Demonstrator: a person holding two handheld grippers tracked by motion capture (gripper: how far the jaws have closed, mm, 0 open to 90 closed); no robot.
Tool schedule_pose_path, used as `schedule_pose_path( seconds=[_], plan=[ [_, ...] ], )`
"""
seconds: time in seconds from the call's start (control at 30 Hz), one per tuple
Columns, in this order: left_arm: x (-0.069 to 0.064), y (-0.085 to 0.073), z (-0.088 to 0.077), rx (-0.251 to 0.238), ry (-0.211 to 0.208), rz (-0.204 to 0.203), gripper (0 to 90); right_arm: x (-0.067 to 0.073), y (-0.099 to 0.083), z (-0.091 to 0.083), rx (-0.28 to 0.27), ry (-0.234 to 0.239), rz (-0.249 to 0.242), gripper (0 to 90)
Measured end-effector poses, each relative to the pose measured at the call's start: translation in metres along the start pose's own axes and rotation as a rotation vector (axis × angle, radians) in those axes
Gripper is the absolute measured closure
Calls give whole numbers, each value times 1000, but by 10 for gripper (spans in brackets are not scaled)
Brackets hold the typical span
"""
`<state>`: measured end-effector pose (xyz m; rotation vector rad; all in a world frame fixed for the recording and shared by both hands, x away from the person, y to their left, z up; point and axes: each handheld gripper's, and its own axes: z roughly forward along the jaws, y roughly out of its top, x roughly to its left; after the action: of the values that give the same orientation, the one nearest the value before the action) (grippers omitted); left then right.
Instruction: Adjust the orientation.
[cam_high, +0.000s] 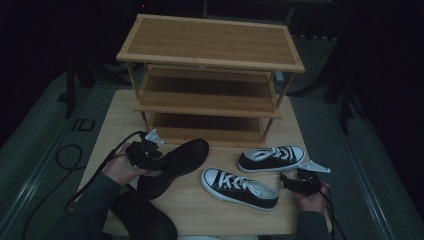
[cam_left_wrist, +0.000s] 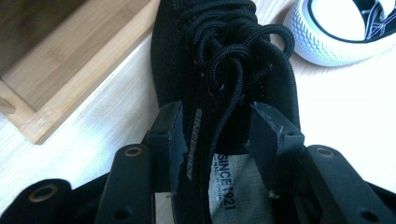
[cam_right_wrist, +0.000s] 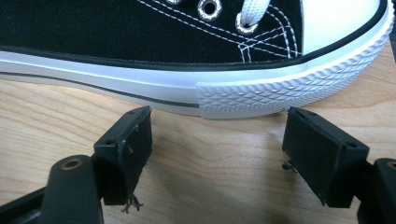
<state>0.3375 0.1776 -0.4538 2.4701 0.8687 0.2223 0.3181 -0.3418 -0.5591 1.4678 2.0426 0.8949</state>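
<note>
Left gripper (cam_left_wrist: 212, 126) straddles matte black shoe (cam_left_wrist: 224, 60) — ropy laces.

Shoe rack, two sneakers and a second dark shoe on a pale wooden desk

A three-tier bamboo shoe rack (cam_high: 210, 75) stands at the far end of the desk (cam_high: 200, 210), its shelves bare. Two black canvas sneakers with white laces and white rubber toes lie in front of it: the far sneaker (cam_high: 272, 159) just beside the rack's right foot, the near sneaker (cam_high: 239, 188) angled below it. A dark shoe (cam_high: 145, 217) lies at the near left edge of the desk. A black cable loop (cam_high: 67, 156) rests on the grey floor (cam_high: 30, 145) at the left.
</note>
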Motion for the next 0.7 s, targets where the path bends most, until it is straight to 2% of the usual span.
schedule_pose_path(
  seconds=[0.13, 0.3, 0.4, 0.47, 0.6, 0.7],
  plan=[
    [7, 3, 11, 32, 11, -19, 598, 0, 0, 0, 0, 0, 0, 238],
    [11, 6, 22, 59, -7, -39, 609, 0, 0, 0, 0, 0, -1, 238],
    [9, 6, 28, 96, 17, -36, 624, 0, 0, 0, 0, 0, -1, 238],
    [10, 7, 29, 94, 27, -52, 651, 0, 0, 0, 0, 1, -1, 238],
    [12, 7, 26, 77, 42, -83, 853, 0, 0, 0, 0, 1, -1, 238],
    [12, 8, 25, 70, 48, -93, 872, 0, 0, 0, 0, 1, -1, 238]
  ],
)
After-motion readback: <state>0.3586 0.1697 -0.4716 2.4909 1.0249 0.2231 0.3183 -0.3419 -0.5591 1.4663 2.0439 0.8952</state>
